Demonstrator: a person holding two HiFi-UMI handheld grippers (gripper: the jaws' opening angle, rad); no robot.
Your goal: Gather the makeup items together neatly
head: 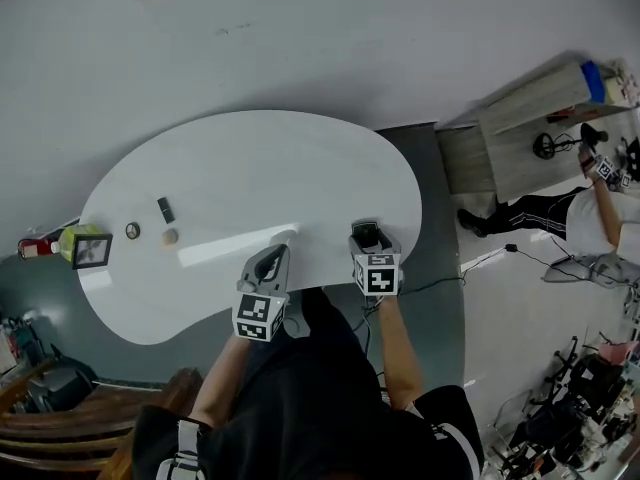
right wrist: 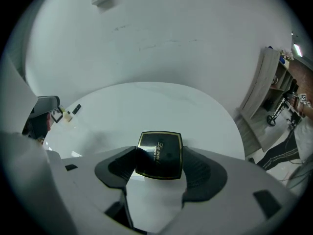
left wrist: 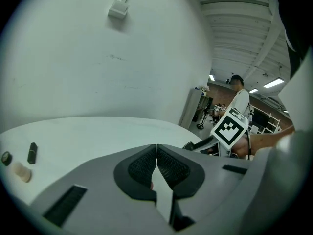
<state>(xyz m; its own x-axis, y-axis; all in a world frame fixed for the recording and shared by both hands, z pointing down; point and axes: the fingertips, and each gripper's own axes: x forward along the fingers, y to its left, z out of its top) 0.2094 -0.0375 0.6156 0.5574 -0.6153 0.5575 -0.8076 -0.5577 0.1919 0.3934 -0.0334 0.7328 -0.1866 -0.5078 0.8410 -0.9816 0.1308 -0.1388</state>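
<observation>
The right claw (right wrist: pixel 159 166) grips a black square gold-edged compact (right wrist: pixel 160 151) by its sides, while the small black tube (right wrist: pixel 77 108) and pale round item (right wrist: pixel 68 116) lie well off to its forward left on the white tabletop (right wrist: pixel 161 106), nearer the left claw (left wrist: pixel 156 165), whose jaws are pressed together on nothing.

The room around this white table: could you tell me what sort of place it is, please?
Probably a lab or workshop set up for recording, not a home. A second person works at a wooden bench, wheeled gear crowds the floor, and the white table stands by a bare wall.
</observation>
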